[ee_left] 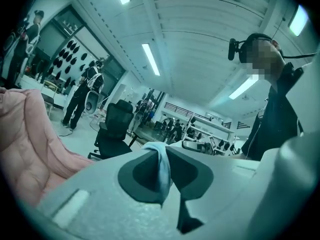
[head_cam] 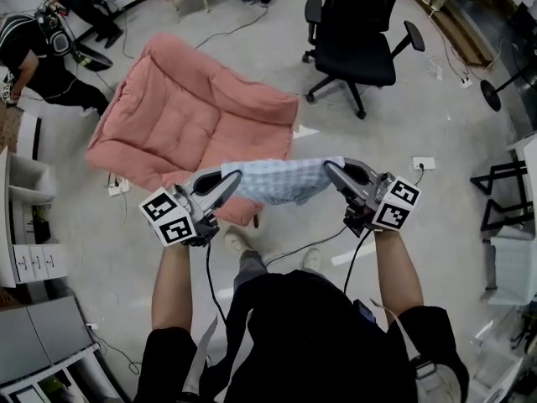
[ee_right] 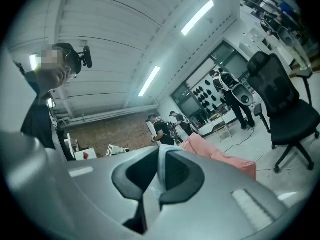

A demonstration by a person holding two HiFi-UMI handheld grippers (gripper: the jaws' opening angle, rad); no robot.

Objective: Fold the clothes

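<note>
- A pink padded quilt (head_cam: 189, 124) lies on the floor in the upper left of the frame.
- A black office chair (head_cam: 357, 32) stands at the upper centre.
- The light blue cloth (head_cam: 285, 180), perhaps a small garment, is stretched in the air at the centre.
- The left gripper (head_cam: 234, 177) pinches its left edge, and the right gripper (head_cam: 331, 169) pinches its right edge.
</note>
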